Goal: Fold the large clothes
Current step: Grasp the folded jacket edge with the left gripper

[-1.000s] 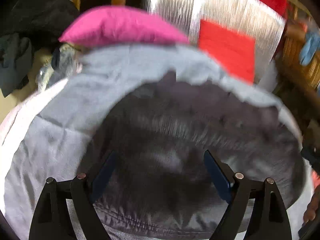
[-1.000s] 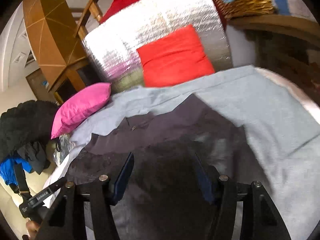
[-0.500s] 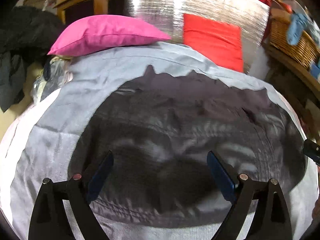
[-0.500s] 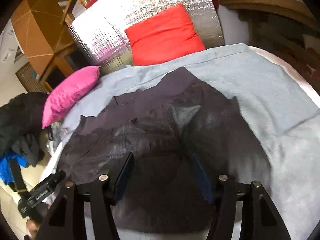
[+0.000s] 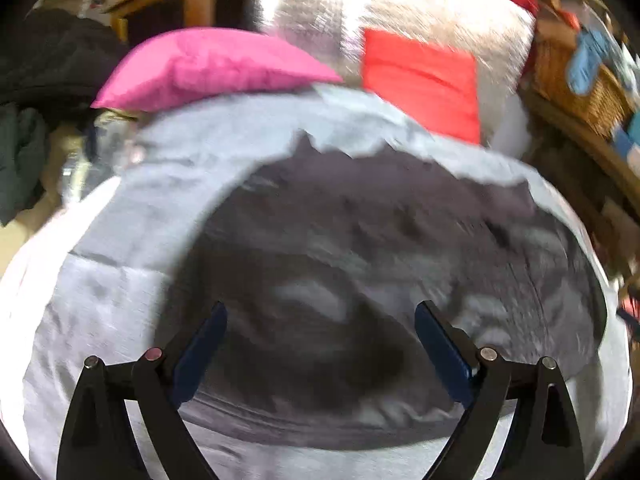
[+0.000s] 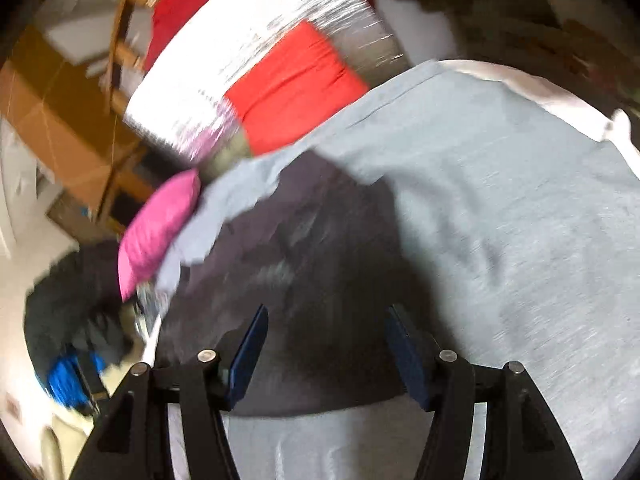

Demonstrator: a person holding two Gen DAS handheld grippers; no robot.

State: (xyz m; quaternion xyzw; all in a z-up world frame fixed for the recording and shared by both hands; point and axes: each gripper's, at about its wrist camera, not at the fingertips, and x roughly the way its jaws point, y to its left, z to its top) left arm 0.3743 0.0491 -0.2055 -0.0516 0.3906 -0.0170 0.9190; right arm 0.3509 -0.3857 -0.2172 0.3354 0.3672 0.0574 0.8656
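Note:
A large dark grey garment (image 5: 380,264) lies spread flat on a light grey sheet (image 5: 120,280) over a bed. My left gripper (image 5: 320,340) is open and empty, above the garment's near hem. In the right wrist view the garment (image 6: 312,280) lies left of centre on the sheet (image 6: 500,220). My right gripper (image 6: 326,344) is open and empty over the garment's near right corner. Both views are blurred by motion.
A pink pillow (image 5: 208,68) and a red pillow (image 5: 420,80) lie at the head of the bed against a silver foil panel (image 6: 256,52). Dark clothes (image 5: 36,88) are piled at the left. A wicker basket (image 5: 576,80) sits on a shelf at the right.
Both grippers stay open and empty. The right wrist view has tilted and swung right, so more bare sheet shows. The left view has shifted slightly and blurred.

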